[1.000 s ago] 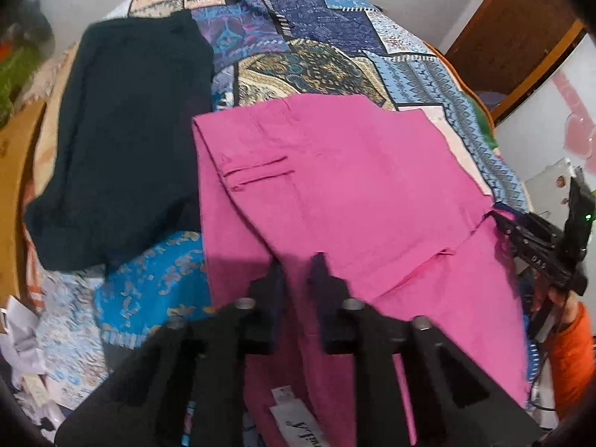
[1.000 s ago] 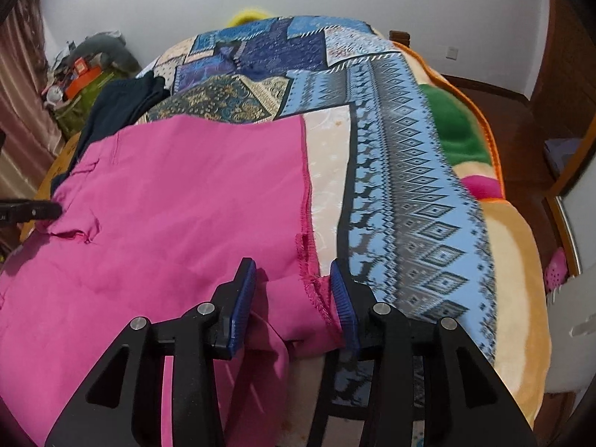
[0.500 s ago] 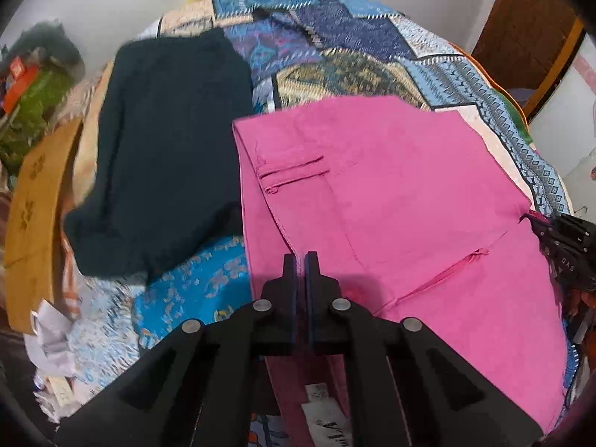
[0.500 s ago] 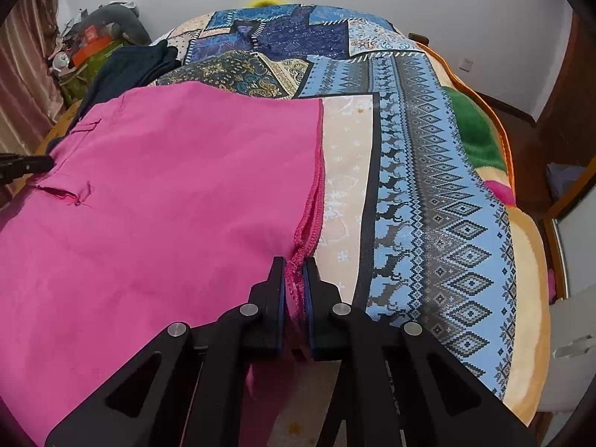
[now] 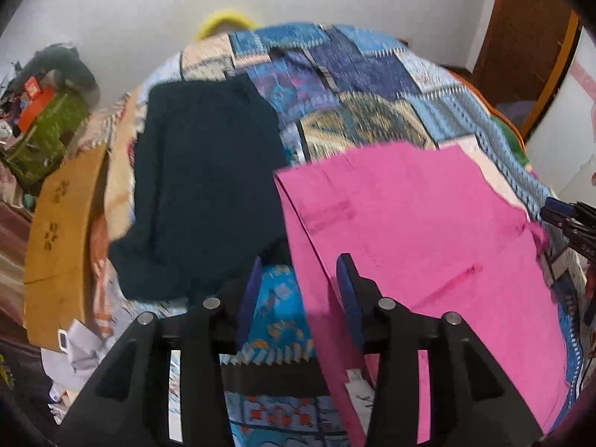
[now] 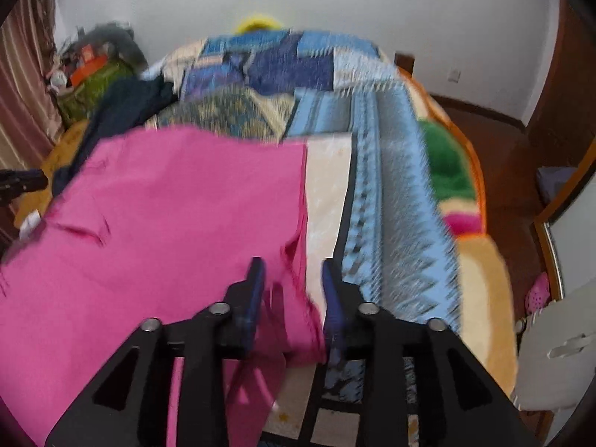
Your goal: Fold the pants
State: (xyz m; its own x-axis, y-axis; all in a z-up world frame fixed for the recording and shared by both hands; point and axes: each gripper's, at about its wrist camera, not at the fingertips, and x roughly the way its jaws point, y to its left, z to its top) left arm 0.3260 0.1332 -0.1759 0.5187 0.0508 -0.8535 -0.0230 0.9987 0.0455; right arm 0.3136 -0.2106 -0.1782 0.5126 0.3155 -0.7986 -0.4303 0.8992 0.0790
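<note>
Pink pants lie folded on a patchwork bedspread; they also show in the right wrist view. My left gripper is open, its jaws straddling the pants' left edge near the front, with nothing held. My right gripper is open over the pants' right hem edge, a fold of pink cloth lying between the jaws. Both views are motion-blurred. The right gripper's tip shows at the left wrist view's right edge.
A dark navy garment lies left of the pants. A brown cardboard piece and clutter sit at the bed's left side. A green and orange blanket lies right. A white chair stands at the bed's right.
Both grippers were shut on the pants' edges half a second ago and have now opened and let go. Both cameras have tilted upward, showing more wall.
</note>
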